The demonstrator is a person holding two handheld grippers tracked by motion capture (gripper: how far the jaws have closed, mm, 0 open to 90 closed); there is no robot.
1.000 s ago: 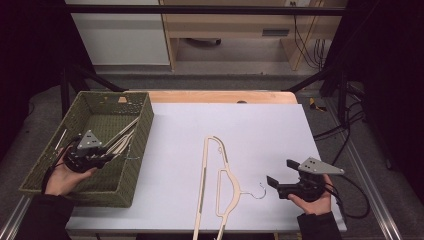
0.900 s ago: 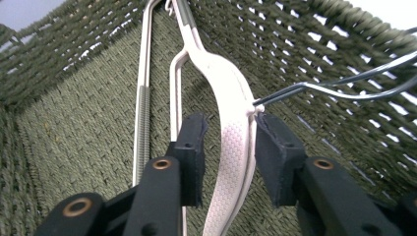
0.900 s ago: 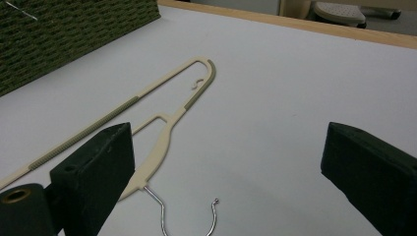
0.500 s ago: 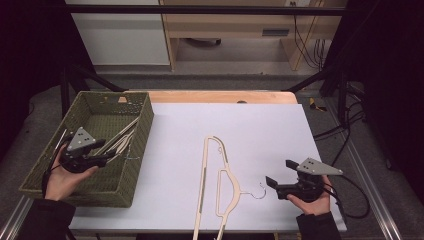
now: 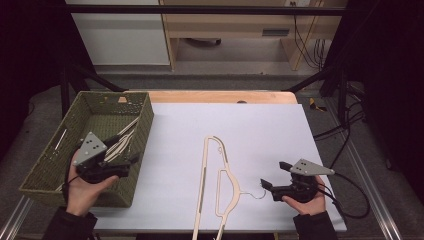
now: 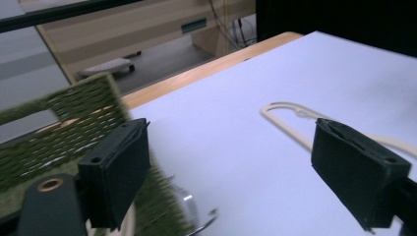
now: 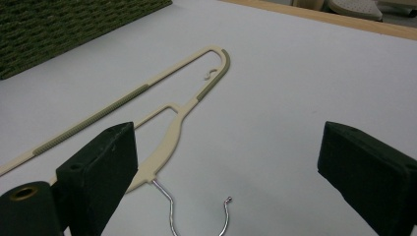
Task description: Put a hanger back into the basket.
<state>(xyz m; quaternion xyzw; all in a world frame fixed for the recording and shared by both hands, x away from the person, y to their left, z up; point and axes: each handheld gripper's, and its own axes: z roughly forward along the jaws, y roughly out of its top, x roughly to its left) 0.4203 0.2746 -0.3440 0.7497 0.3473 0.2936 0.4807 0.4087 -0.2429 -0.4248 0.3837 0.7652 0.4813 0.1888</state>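
- Left gripper (image 5: 131, 159) sits over the right wall of the woven basket (image 5: 47, 165), at about 8 o'clock on the table. Its jaws have just been opening and now stand wide apart, released; nothing lies between the pads.
- Right gripper (image 5: 272, 176) rests at about 4 o'clock on the white table sheet (image 5: 260, 130). Its jaws are spread wide, released, touching nothing.
- Cream hanger (image 5: 220, 185) lies flat near the middle of the sheet, toward 6 o'clock. Its wire hook (image 5: 252, 194) points at the right gripper and stops just short of the jaw tips.
- In the high view we see more hangers (image 5: 120, 142) piled inside the basket, just beyond the left gripper.
- In the left gripper view we see the basket's green weave (image 6: 74, 132) behind the left-hand jaw, and a cream hanger loop (image 6: 285, 118) on the sheet between the jaws, well beyond them.
- In the right gripper view we make out greenish ribbed strips (image 7: 93, 115) along the hanger's bar and shoulder, and the hook's curl (image 7: 196, 216) low between the jaws.
- We can read no brand, label or writing anywhere.
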